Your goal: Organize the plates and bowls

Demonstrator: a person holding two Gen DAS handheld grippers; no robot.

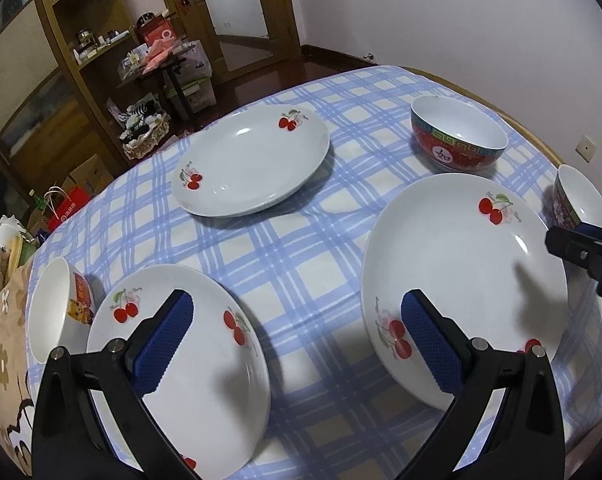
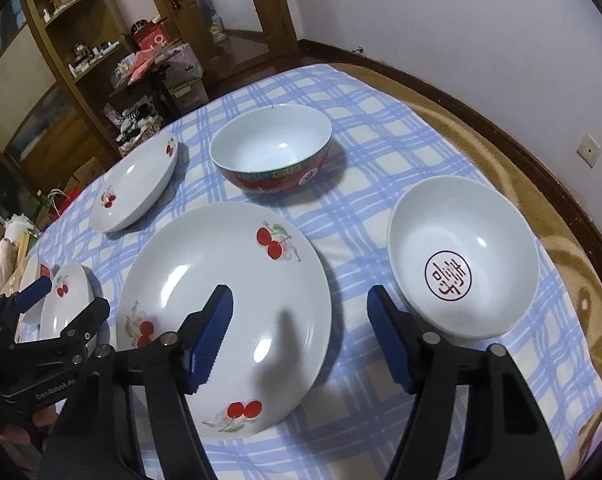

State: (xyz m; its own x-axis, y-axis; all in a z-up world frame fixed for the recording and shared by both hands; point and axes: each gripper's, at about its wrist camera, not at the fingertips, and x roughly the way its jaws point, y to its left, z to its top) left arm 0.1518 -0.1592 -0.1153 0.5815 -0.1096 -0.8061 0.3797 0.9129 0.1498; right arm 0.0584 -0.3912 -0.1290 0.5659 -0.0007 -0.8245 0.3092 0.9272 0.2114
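A blue-and-cream checked cloth (image 1: 301, 248) covered the worktop, and on it lay three white cherry-print plates and three bowls. The left gripper (image 1: 297, 328) stood with its blue-padded fingers (image 1: 165, 340) wide apart and nothing between them but cloth; one finger hung over the near-left plate (image 1: 189, 364), the other over the rim of the large plate (image 1: 465, 280) to its right, and whether either pad touched the china could not be told. A white bowl with a red printed side (image 1: 49, 312) sat just beside the near-left plate, at the cloth's left edge. The far plate (image 1: 253, 160) lay alone toward the back, well apart from the others, and the red patterned bowl (image 1: 457, 136) stood behind the large plate. In the right wrist view the right gripper (image 2: 301, 324) was also open and held nothing: its left finger (image 2: 209, 340) hung over the large plate (image 2: 225, 304), and the plate's right edge and a strip of cloth lay in the gap between the fingers. Just beside its other finger sat the white bowl with a red circular mark inside (image 2: 465, 256), near the cloth's right edge. The red patterned bowl (image 2: 273, 152) stood beyond the large plate.
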